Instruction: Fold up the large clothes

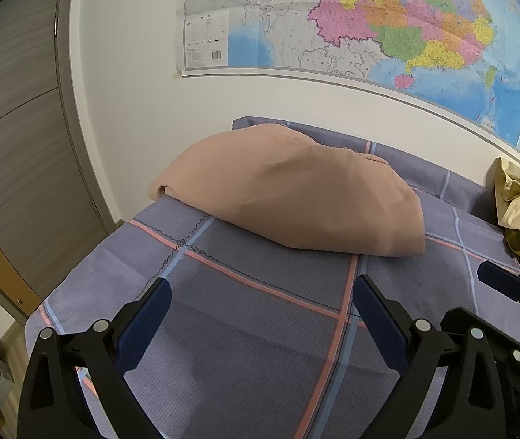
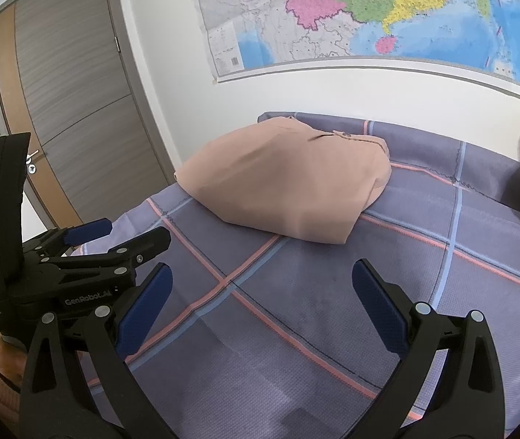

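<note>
Pink garment (image 1: 293,197) folded on the bed (image 1: 245,292).
My left tongs (image 1: 260,303) and right tongs (image 2: 262,289) gape empty; next, I'd fetch the yellow garment (image 1: 519,197).

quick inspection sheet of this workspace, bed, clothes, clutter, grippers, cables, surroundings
surface: bed under a purple sheet with pink and blue grid lines, lying flat
job's things: pink garment in a folded bundle near the wall side of the bed, nothing gripping it
clutter: yellow clothes heaped at the bed's right edge
grippers: left hand-held gripper open, above bare sheet, short of the garment; right hand-held gripper open, also above bare sheet; the two are side by side
cables: nothing seen
surroundings: wall map above the bed; grey and brown door to the left
</note>
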A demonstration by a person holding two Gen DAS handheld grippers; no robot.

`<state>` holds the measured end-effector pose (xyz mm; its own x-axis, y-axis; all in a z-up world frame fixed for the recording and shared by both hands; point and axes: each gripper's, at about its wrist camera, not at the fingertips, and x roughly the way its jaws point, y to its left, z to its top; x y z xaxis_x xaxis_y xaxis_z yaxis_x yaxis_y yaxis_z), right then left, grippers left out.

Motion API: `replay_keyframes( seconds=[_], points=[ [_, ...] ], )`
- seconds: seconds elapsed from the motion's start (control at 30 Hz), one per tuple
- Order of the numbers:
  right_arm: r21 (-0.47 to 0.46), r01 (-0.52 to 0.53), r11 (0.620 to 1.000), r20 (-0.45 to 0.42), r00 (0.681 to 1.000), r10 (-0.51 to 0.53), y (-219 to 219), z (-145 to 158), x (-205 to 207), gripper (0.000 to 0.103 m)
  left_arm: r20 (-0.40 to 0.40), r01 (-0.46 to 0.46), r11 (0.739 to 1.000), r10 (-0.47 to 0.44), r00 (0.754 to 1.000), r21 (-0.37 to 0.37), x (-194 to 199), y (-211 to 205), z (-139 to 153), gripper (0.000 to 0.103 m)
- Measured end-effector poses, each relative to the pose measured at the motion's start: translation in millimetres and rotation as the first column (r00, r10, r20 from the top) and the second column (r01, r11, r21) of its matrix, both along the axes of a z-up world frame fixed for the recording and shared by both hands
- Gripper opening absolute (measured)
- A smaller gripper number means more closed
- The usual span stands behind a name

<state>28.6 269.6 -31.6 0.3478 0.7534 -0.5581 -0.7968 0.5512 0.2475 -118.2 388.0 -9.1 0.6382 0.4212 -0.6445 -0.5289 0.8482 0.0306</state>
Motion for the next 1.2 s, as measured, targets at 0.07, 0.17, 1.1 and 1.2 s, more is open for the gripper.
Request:
replay_keyframes(
  seconds=[0.07, 0.17, 1.1, 1.2],
  points=[
    [0.002, -0.003, 1.000, 0.000, 1.000, 0.003, 0.0, -0.1, 0.4, 0.097, -0.002, -0.001, 1.000, 0.001, 1.000, 0.000, 0.1, -0.2, -0.2, 0.096],
    [0.000, -0.004, 1.000, -0.002, 1.000, 0.004, 0.1, -0.2, 0.7, 0.097, -0.004, -0.001, 1.000, 0.001, 1.000, -0.002, 0.3, -0.9, -0.8, 0.096],
    [0.007, 0.001, 1.000, -0.001, 1.000, -0.001, 0.2, 0.4, 2.3, 0.097, -0.009, -0.006, 1.000, 0.006, 1.000, 0.002, 1.9, -6.7, -1.4, 0.096],
    [0.007, 0.002, 1.000, 0.000, 1.000, -0.002, -0.7, 0.8, 2.2, 0.097, -0.008, -0.006, 1.000, 0.006, 1.000, 0.001, 2.1, -6.6, -1.7, 0.096]
  ],
)
